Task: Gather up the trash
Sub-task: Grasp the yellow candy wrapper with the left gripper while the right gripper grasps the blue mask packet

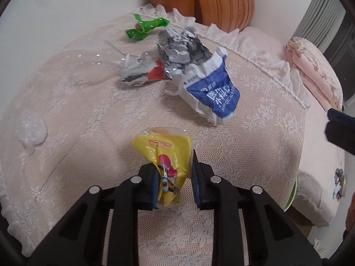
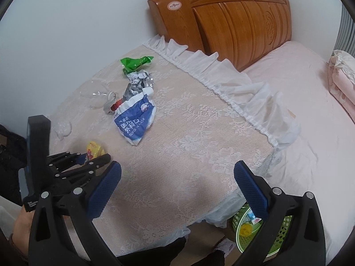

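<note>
the left gripper (image 1: 175, 184) was clamped on a crumpled yellow snack wrapper (image 1: 165, 155), its blue pads pressed against the wrapper's lower part while the rest lay on the lace tablecloth (image 1: 255, 115). the right gripper (image 2: 177, 190) hung with its jaws spread wide and nothing between them, over the near part of the cloth. farther back on the cloth lay a blue and white surgical mask packet (image 1: 213, 93), touching a crushed silver foil bag (image 1: 182, 46), with a silver and red wrapper (image 1: 144, 71) just beside it and a green wrapper (image 1: 145, 27) near the wall. a clear plastic piece (image 1: 32, 130) sat to the left of the yellow wrapper. a green basket (image 2: 255, 228) holding some scraps stood below the cloth's edge, beside the bed (image 2: 310, 115).
</note>
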